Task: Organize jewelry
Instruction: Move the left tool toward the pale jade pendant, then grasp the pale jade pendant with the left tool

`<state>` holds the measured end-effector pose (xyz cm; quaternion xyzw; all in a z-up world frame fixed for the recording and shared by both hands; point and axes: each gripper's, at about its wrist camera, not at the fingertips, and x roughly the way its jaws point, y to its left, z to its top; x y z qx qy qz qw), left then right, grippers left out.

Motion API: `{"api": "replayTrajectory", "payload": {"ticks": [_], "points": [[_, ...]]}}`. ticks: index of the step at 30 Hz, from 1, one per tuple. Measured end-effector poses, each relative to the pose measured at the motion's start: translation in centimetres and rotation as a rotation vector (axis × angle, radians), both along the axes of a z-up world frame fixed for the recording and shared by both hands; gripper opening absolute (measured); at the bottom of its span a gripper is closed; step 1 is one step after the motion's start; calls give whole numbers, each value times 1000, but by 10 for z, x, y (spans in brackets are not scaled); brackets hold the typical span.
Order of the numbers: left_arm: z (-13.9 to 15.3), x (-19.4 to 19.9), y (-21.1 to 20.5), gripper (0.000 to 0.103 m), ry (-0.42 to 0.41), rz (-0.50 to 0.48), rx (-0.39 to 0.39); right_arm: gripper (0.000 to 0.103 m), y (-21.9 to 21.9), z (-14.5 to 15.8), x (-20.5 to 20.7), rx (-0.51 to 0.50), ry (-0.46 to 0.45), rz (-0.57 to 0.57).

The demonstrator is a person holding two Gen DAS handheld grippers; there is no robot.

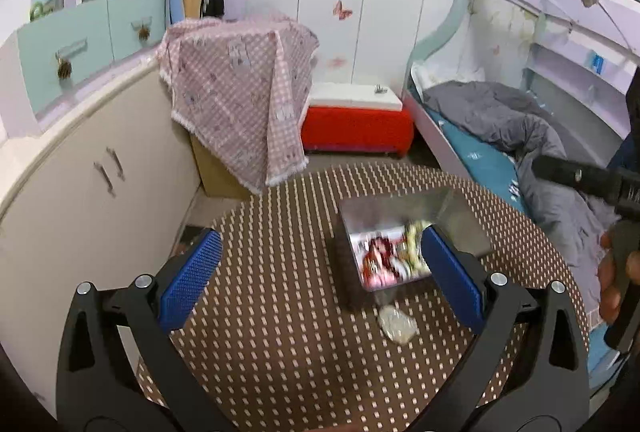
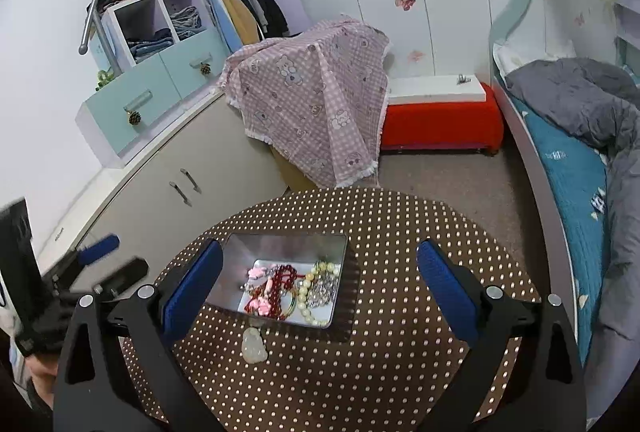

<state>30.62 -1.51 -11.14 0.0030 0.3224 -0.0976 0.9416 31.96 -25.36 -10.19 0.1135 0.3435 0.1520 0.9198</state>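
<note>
While both tongs, left gripper (image 1: 320, 274) and right gripper (image 2: 320, 284), gape empty, the pale pendant (image 2: 253, 346) at the tin (image 2: 280, 244)'s six o'clock looks hard, slick, brittle; pinch its flat sides.

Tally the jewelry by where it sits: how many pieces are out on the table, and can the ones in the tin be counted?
Pendant on the table: 1
Tangled pieces in the tin: cannot count
Total countable: 1

Bare dotted table (image 2: 400, 372) lies right of the metal tin (image 2: 280, 252); a pale pendant (image 2: 253, 346) blocks its near edge.
</note>
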Motion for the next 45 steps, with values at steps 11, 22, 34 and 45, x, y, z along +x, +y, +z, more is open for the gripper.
{"api": "replayTrajectory", "payload": {"ticks": [11, 22, 34, 45], "points": [[-70, -23, -29, 98, 179, 17, 4, 94, 0, -41, 14, -61, 121, -17], [-103, 8, -57, 84, 268, 70, 31, 44, 34, -75, 50, -158, 224, 23], [-103, -18, -44, 33, 218, -86, -27, 9, 45, -87, 25, -294, 222, 1], [-103, -51, -22, 53, 217, -121, 23, 9, 42, -87, -11, -293, 215, -15]]}}
